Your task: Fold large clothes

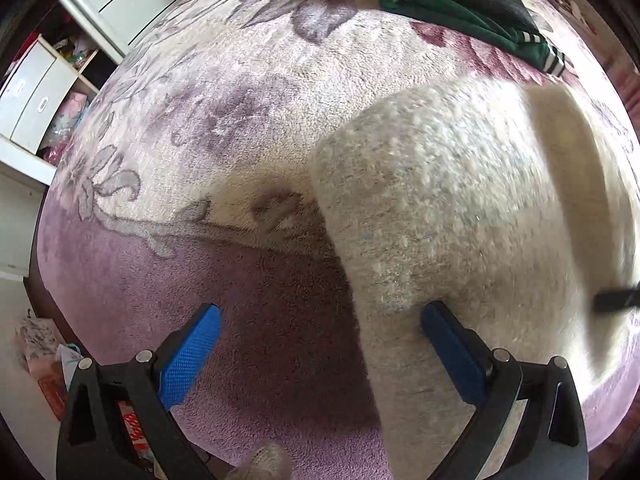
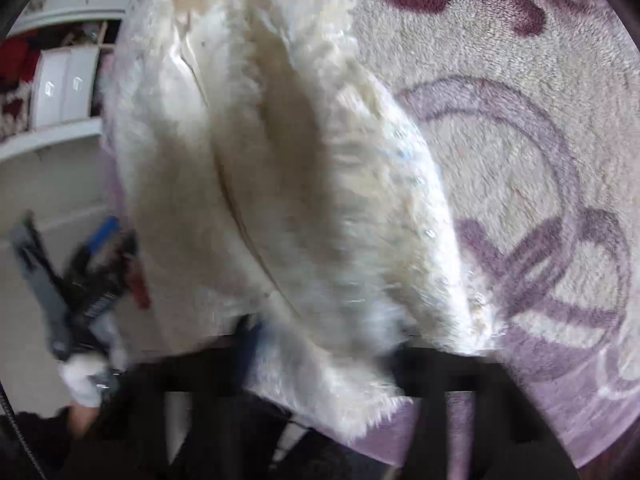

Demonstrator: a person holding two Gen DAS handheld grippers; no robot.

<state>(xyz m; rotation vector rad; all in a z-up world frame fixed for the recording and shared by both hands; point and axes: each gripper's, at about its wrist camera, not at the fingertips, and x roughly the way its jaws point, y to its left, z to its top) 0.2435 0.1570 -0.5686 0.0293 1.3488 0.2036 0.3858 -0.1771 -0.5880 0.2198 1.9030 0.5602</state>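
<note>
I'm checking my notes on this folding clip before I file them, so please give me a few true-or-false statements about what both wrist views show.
1. The left gripper is wide open, with nothing between its blue pads. True.
2. The cream fluffy garment hangs from a wardrobe rail. False: it lies on the floral blanket.
3. A green garment with striped cuffs lies at the far side of the blanket. True.
4. The right gripper is far from the cream fluffy garment. False: the fleece drapes over it, though blur hides how its jaws stand.
5. The blanket is plain blue. False: it is cream and purple with flowers.
</note>
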